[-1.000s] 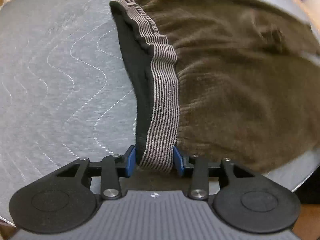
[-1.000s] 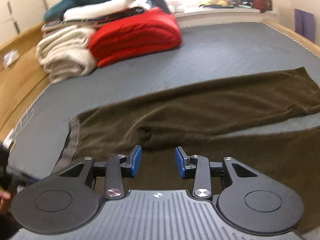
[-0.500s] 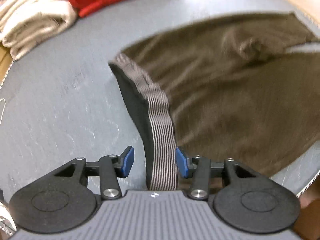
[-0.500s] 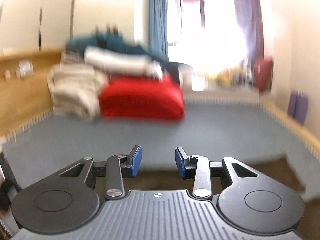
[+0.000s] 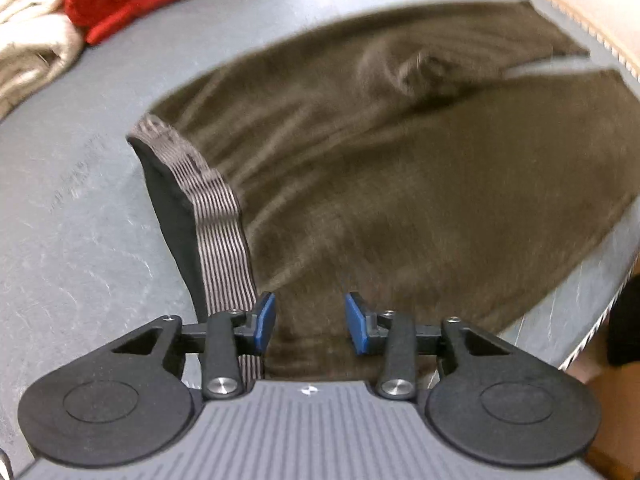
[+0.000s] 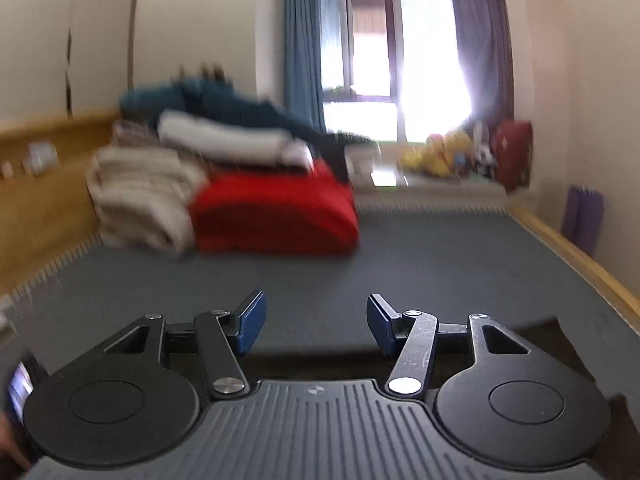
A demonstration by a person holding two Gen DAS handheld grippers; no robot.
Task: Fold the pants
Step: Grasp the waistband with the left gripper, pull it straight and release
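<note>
Dark brown pants [image 5: 400, 168] lie spread on the grey mattress [image 5: 80, 220], legs running to the right. The striped grey waistband [image 5: 216, 208] runs from the upper left down to my left gripper [image 5: 310, 320], passing just outside its left finger. That gripper is open, over the waist end of the pants, holding nothing. My right gripper [image 6: 316, 322] is open and empty, raised and pointing across the bed; only a dark strip of the pants [image 6: 560, 344] shows low in its view.
A folded red blanket [image 6: 276, 216] and beige blankets [image 6: 136, 196] are stacked at the far left of the mattress [image 6: 400, 272], with white and blue bedding on top. A wooden bed frame [image 6: 580, 260] borders the right edge. A window is behind.
My left gripper has opened and let go of the waistband, which now lies beside its left finger. My right gripper has lifted and tilted up from the pants and opened wider.
</note>
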